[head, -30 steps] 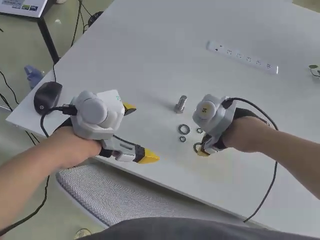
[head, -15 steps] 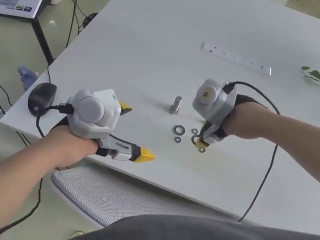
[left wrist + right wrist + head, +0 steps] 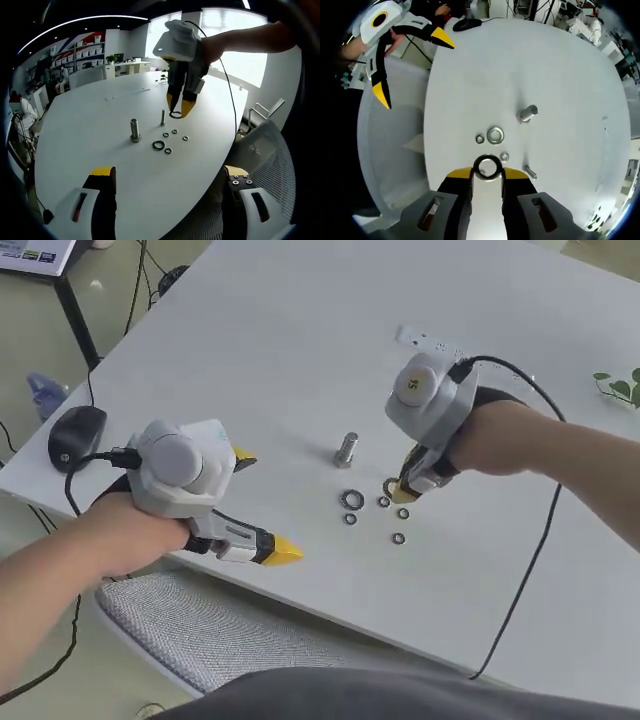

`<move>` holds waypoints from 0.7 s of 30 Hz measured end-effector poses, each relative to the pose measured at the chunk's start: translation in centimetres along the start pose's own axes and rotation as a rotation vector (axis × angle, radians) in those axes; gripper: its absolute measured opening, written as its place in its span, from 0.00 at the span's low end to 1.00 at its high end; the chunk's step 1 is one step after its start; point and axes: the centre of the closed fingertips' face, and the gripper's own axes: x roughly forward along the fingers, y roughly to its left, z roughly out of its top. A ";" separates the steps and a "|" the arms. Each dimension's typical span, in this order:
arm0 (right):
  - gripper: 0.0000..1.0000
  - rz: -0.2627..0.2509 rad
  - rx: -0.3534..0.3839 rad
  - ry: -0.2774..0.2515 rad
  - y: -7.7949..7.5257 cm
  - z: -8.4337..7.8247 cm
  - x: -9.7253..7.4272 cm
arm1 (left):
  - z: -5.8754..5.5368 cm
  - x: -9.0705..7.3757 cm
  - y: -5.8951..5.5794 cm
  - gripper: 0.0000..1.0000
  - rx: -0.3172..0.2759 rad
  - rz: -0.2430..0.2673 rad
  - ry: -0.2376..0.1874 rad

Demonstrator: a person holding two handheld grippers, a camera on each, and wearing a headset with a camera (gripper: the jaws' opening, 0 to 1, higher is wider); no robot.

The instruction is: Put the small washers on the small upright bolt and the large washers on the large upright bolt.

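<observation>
Barely begun, I judge: the large bolt [image 3: 134,130] and small bolt [image 3: 162,117] stand bare. The right gripper [image 3: 487,174] clenches its fingers on one large washer [image 3: 476,168], a dark flat ring, held up near the large bolt. The other washers [image 3: 352,500] lie on the table [image 3: 300,340] beside that bolt. The left gripper [image 3: 265,502] has its fingers released, empty.

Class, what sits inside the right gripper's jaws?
A large washer, gripped at its sides by the right gripper. The table directly below it is hidden by the gripper's body.

The right hand-held gripper [image 3: 405,491] has lifted a large washer [image 3: 487,158] (pinched in its tips) off the table [image 3: 300,360].
</observation>
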 end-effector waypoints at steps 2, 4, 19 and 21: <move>0.21 -0.006 0.000 -0.010 -0.3 0.4 -0.6 | 0.0 0.0 0.1 0.87 -0.002 0.001 -0.001; 0.21 -0.015 -0.005 -0.013 -0.6 0.7 -0.9 | 0.0 0.0 0.1 0.87 -0.006 0.002 -0.004; 0.21 -0.035 -0.009 -0.026 -2.2 1.8 -0.6 | 0.0 -0.1 0.2 0.87 -0.007 -0.003 0.000; 0.21 -0.037 -0.007 -0.031 -2.4 2.1 -0.5 | 0.3 -0.2 0.4 0.87 -0.011 -0.003 -0.007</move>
